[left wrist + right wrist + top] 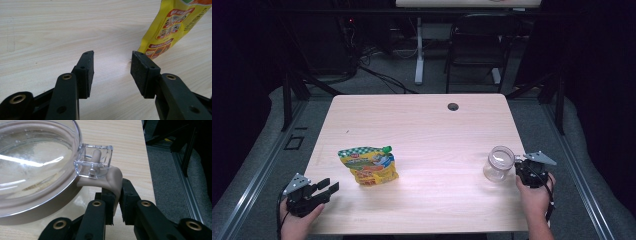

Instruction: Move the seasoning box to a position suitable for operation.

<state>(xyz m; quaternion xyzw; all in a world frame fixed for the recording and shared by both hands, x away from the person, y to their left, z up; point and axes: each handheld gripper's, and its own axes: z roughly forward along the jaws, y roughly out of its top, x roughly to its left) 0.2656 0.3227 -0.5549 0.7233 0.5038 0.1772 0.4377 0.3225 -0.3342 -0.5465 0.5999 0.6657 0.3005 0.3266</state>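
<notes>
A clear jar point(499, 162) with a round lid stands at the table's right side. My right gripper point(526, 171) is shut on the beige latch tab point(113, 182) beside the lid's clear clasp point(94, 161); the jar's lid point(32, 165) looms large at upper left in the right gripper view. A yellow snack pouch point(368, 166) with a green checked top and green cap lies left of centre. My left gripper point(328, 189) rests at the front left corner, open, nothing between its pads point(140, 72). The pouch's bottom corner point(170, 30) lies just ahead and to the right of it.
The wooden table point(422, 125) has a round cable hole point(453, 106) near its far edge. Beyond it stand a dark chair point(477, 45) and a white desk leg point(419, 50). A metal rail point(185, 185) runs along the floor off the right edge.
</notes>
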